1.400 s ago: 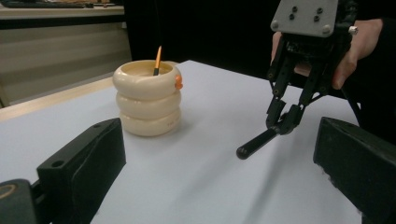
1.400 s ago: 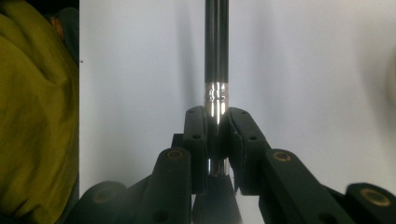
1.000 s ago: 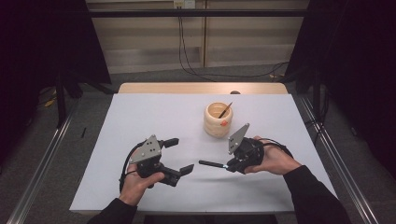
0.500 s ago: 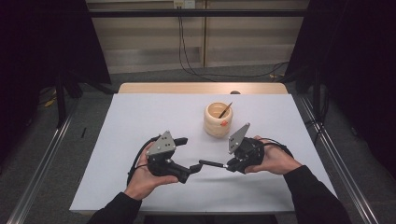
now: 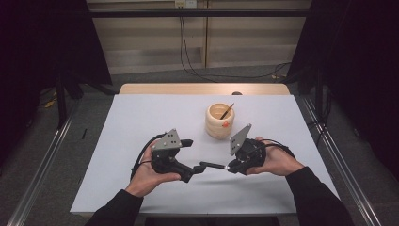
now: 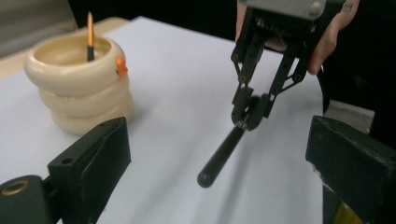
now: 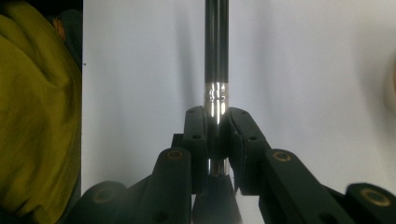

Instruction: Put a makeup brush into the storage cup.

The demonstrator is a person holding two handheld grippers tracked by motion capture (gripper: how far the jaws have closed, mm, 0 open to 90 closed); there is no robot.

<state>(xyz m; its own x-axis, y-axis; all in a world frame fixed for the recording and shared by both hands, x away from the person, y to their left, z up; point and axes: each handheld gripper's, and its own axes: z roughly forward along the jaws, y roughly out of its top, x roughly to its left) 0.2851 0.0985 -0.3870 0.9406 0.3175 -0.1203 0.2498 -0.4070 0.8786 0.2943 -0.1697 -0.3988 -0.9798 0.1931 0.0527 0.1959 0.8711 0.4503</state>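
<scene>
A black pen (image 5: 215, 165) with a silver collar (image 7: 216, 95) lies level just above the white table. My right gripper (image 5: 229, 167) is shut on its collar end, as its own view shows (image 7: 217, 126). My left gripper (image 5: 194, 155) stands open, and in the left gripper view its two wide jaws flank the pen's free end (image 6: 205, 178) without touching it. That view also shows the right gripper (image 6: 250, 116) pinching the pen (image 6: 224, 151). Behind them stands a cream ringed cup (image 5: 219, 121) with a thin stick (image 5: 227, 110) in it.
The cup (image 6: 77, 84) with its stick (image 6: 89, 30) sits just left of the left gripper's jaws. The white table top (image 5: 141, 122) has free room to the left and at the back. A blurred yellow-green shape (image 7: 37, 116) fills the left of the right gripper view.
My left gripper has moved right and a little up toward the pen, so its open jaws now flank the pen's free end. The right gripper has kept still with the pen.
</scene>
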